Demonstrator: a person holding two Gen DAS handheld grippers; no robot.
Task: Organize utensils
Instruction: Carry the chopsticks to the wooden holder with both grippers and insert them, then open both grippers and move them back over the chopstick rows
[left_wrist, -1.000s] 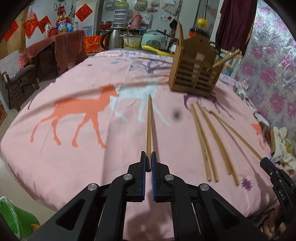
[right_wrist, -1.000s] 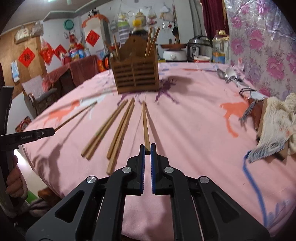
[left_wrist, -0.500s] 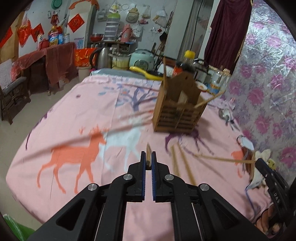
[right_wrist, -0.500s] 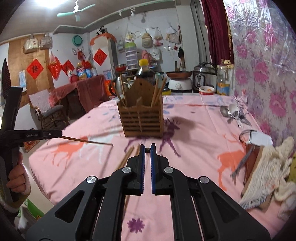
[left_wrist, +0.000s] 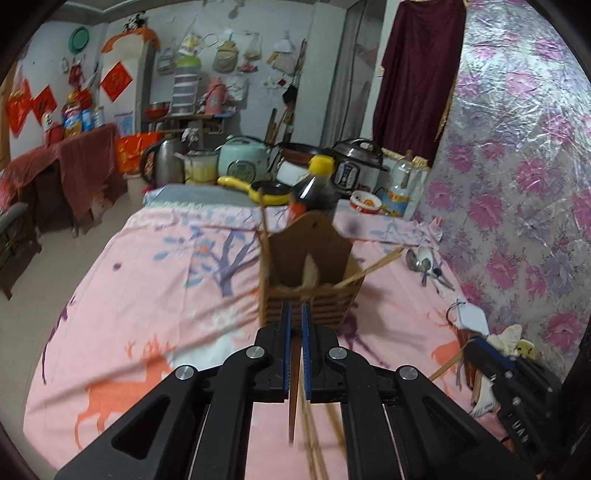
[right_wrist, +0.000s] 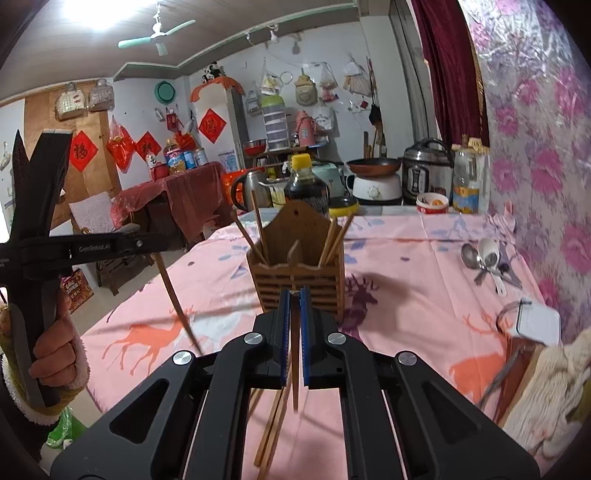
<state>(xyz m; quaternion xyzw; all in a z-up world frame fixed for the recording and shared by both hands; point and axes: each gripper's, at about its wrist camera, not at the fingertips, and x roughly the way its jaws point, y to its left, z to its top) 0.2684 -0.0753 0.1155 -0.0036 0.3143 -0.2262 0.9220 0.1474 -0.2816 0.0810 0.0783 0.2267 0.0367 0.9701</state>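
My left gripper (left_wrist: 294, 305) is shut on a wooden chopstick (left_wrist: 293, 391) that hangs down and back from its jaws, high above the pink cloth. Straight ahead stands the slatted wooden holder (left_wrist: 308, 291) with several chopsticks in it. My right gripper (right_wrist: 294, 293) is likewise shut on a chopstick (right_wrist: 294, 373), facing the same holder (right_wrist: 295, 277). In the right wrist view the left gripper (right_wrist: 162, 245) appears at the left, its chopstick (right_wrist: 177, 302) slanting down. In the left wrist view the right gripper (left_wrist: 469, 343) sits low on the right. Loose chopsticks (right_wrist: 271, 424) lie on the cloth below.
Spoons (right_wrist: 484, 258) lie on the cloth at the right near the floral wall. A knitted towel (right_wrist: 554, 387) and a white tag (right_wrist: 535, 321) sit at the near right. A dark sauce bottle (left_wrist: 314, 188), cookers and a kettle crowd behind the holder. A hand (right_wrist: 55, 343) grips the left tool.
Both grippers have lifted off the table, each carrying its chopstick up. The chopsticks swung from lying flat ahead to hanging beneath the jaws. The holder now sits centred ahead of both.
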